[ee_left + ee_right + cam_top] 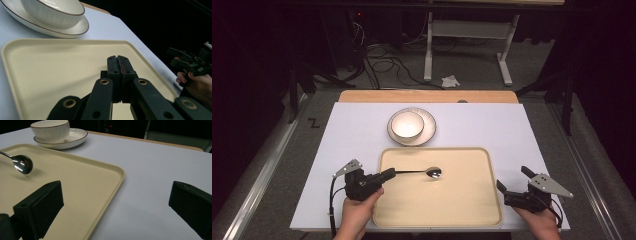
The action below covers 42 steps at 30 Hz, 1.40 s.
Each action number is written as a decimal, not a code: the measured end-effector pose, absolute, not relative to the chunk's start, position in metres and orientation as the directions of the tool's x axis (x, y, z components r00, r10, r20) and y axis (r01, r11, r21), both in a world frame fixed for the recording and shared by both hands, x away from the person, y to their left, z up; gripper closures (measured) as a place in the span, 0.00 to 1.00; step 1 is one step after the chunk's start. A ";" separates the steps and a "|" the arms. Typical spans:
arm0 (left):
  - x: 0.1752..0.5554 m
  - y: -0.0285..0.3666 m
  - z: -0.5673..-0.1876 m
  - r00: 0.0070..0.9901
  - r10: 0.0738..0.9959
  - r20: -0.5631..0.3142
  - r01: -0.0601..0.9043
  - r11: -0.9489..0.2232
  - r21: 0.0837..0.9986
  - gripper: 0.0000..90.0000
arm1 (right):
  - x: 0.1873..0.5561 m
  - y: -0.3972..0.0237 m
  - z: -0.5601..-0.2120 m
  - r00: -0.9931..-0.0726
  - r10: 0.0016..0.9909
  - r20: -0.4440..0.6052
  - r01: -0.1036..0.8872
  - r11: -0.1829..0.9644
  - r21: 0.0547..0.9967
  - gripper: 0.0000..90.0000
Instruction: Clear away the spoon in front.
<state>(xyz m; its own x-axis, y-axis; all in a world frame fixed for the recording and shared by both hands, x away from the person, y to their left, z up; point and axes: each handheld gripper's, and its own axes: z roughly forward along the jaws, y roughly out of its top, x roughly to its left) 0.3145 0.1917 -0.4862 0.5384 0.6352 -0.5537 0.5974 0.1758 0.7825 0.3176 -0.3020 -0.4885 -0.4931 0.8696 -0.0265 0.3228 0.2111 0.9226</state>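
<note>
A metal spoon (433, 172) hangs just over the beige tray (452, 200), its handle pointing left into my left gripper (390, 174), which is shut on the handle's end. In the left gripper view the jaws (118, 65) meet tightly above the tray (50, 70) and hide the spoon. The right gripper view shows the spoon's bowl (23, 164) casting a shadow on the tray (75, 182). My right gripper (513, 178) rests open on the white tabletop right of the tray, nothing between its jaws (116, 205).
A white bowl (407, 124) sits on a brown-rimmed plate (428, 131) just behind the tray, seen too as the bowl (55, 12) and the bowl (50, 130). The white tabletop (492, 125) has a wooden strip at its far edge. Cables and a table frame (428, 50) lie on the floor beyond.
</note>
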 end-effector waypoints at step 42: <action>0.324 0.188 -0.512 0.484 0.677 -0.555 0.679 0.110 0.726 0.72 | 0.319 -0.305 -0.490 -0.498 0.867 -0.021 0.330 0.212 0.920 0.00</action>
<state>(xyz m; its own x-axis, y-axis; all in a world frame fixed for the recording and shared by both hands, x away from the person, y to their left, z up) 0.3239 0.1884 -0.5115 0.4835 0.6768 -0.5551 0.6793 0.1098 0.7256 0.3185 -0.3046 -0.4904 -0.4980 0.8669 -0.0208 0.3300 0.2117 0.9199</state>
